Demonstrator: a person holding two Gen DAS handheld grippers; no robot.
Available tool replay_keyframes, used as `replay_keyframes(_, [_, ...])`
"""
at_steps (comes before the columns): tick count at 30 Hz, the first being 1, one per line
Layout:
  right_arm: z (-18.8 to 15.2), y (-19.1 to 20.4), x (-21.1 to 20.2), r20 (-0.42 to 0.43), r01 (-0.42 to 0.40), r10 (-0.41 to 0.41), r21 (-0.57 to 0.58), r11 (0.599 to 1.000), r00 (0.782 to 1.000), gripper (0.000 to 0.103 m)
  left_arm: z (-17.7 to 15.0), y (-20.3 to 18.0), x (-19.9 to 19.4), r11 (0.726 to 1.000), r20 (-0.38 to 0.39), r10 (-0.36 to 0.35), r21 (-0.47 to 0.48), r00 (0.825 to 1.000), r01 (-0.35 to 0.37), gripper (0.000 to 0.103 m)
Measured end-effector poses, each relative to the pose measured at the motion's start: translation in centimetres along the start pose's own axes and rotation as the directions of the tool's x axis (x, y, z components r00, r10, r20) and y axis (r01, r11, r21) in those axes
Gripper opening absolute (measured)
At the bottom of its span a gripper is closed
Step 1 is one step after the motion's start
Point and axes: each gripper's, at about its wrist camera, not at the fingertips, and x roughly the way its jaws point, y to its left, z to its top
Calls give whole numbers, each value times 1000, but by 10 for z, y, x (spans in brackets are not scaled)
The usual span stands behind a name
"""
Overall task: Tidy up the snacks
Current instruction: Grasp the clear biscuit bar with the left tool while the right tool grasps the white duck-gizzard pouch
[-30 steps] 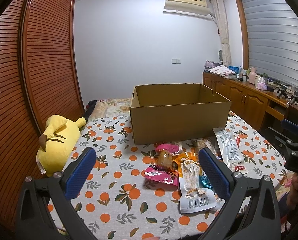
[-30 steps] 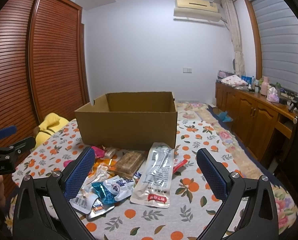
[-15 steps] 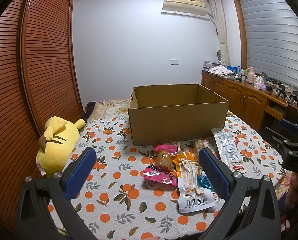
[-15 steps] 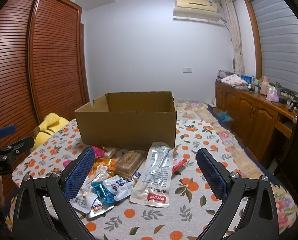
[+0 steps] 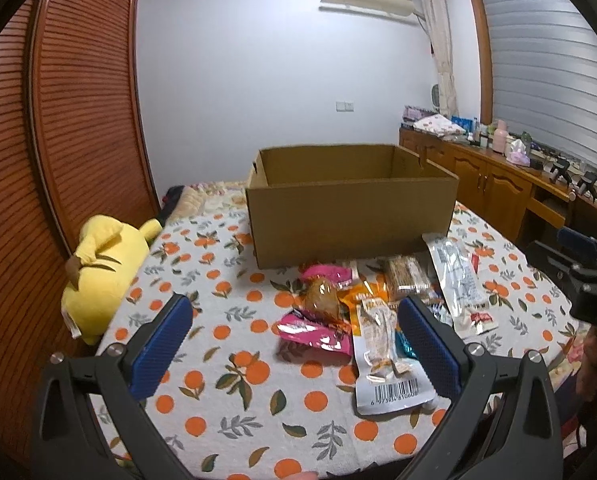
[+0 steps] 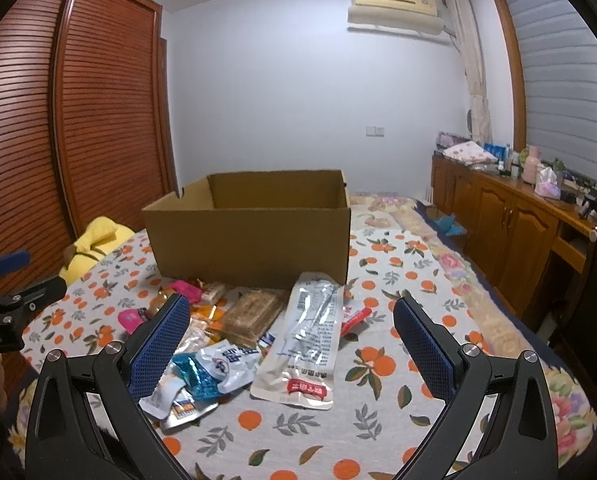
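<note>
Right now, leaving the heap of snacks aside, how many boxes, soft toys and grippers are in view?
Cardboard box: 1
Yellow soft toy: 1
Grippers: 2, the left gripper and the right gripper, both open and empty
Total: 4
The snack packets overlap too much for an exact count.

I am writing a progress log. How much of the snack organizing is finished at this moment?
Done: nothing visible; the part of the cardboard box interior that shows holds no snacks. In hand: nothing; the left tool and right tool are both open, above the table. Left: the whole pile, including the long clear packet, the pink packet and the barcode packet, lies on the tablecloth.
</note>
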Motion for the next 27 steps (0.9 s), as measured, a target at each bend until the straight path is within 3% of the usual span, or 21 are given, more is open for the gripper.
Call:
replay_keyframes(14, [-6,-21,40,-121,-60,56,-30,998,991,98,-19,-11,43,992,-136,-124,19,983,127,101])
replay_keyframes(23, [-19,-25,93,-277,-147,139,-9,989,951,76,-23,-23,71,981,-227,-185,16,956,193,97])
replay_keyframes(27, [-22,-27,112,-329,-154,143,-5,988,933,75,-21,-26,83,976,-253,-210,5,945,218,95])
